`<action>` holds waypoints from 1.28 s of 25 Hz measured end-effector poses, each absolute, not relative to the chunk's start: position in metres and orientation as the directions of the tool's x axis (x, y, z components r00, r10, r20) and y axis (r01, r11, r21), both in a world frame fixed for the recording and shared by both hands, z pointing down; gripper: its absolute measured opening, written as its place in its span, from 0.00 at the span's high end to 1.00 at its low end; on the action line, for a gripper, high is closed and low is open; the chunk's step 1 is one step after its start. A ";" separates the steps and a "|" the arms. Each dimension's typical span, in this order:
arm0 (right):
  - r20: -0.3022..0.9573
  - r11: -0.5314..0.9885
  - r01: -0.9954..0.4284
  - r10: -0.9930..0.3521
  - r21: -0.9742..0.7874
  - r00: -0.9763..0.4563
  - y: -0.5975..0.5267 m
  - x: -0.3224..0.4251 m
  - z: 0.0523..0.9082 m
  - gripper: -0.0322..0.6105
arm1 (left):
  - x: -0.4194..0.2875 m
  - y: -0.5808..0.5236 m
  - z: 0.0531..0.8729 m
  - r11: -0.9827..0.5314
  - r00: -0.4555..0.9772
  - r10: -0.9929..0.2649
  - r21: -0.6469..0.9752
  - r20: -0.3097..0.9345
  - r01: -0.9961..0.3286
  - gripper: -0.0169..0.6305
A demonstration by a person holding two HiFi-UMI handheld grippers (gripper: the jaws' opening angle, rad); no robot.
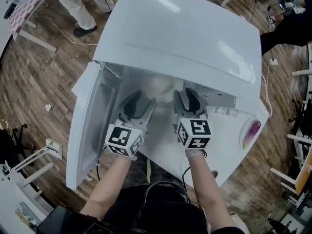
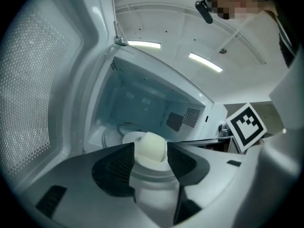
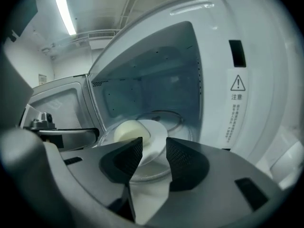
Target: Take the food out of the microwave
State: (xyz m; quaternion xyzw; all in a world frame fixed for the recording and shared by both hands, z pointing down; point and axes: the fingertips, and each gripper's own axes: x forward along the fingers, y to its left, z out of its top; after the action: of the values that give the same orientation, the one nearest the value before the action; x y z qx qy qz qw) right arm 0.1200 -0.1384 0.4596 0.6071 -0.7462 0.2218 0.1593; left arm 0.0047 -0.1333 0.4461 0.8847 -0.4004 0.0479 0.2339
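We can read one sign only: a warning label [image 3: 236,109] on the front frame of the microwave [image 3: 266,56], at the right of the right gripper view. It bears an exclamation triangle [image 3: 237,83] above the characters 注意; the finer lines below are too small to read. The left marker cube [image 1: 124,140] and the right marker cube [image 1: 194,133] carry black-and-white square patterns, no letters.
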 end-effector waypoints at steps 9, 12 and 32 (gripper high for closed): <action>0.574 0.105 -0.985 -0.802 -0.140 -0.168 -0.152 0.124 0.471 0.71 | 0.002 -0.138 0.449 -0.609 0.656 -0.691 0.244 0.303 -0.755 0.65; 0.606 0.082 -0.986 -0.780 -0.147 -0.155 -0.153 0.124 0.477 0.70 | 0.002 -0.139 0.451 -0.604 0.652 -0.693 0.246 0.308 -0.758 0.65; 0.625 0.088 -0.948 -0.733 -0.305 -0.269 -0.147 0.116 0.478 0.80 | -0.016 -0.130 0.482 -0.438 0.613 -0.681 0.448 0.399 -0.779 0.65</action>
State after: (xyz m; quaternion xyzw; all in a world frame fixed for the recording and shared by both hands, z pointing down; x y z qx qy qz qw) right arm 0.1158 -0.1469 0.4780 0.5834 -0.7203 0.3403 0.1584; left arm -0.0165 -0.1304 0.4815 0.8443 -0.4324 0.0797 0.3064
